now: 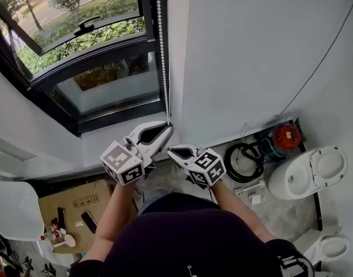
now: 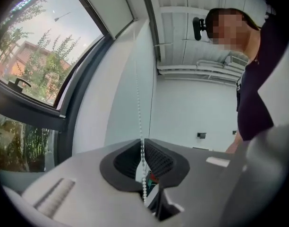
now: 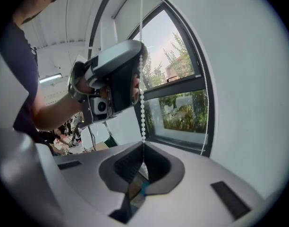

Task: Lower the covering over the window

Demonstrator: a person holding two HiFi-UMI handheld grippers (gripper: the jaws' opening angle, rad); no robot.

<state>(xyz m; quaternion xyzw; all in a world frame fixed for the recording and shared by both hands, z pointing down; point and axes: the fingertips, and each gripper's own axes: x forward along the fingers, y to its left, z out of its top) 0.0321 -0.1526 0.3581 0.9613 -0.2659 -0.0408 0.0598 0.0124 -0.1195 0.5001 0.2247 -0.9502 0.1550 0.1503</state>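
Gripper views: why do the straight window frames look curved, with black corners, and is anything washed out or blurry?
Left gripper view: the wide-angle lens bows the black window frame and blackens the corners; a mosaic patch hides the face. Right gripper view: same bowing, bright sky, yet the white beaded pull cord is sharp. Head view: even daylight, milder bending, no harsh shadows.

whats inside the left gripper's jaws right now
The white bead chain runs down between the pads of the left gripper, which are closed on it. It shows on through the hollow behind the pads. Its lower end is hidden by the gripper's body.
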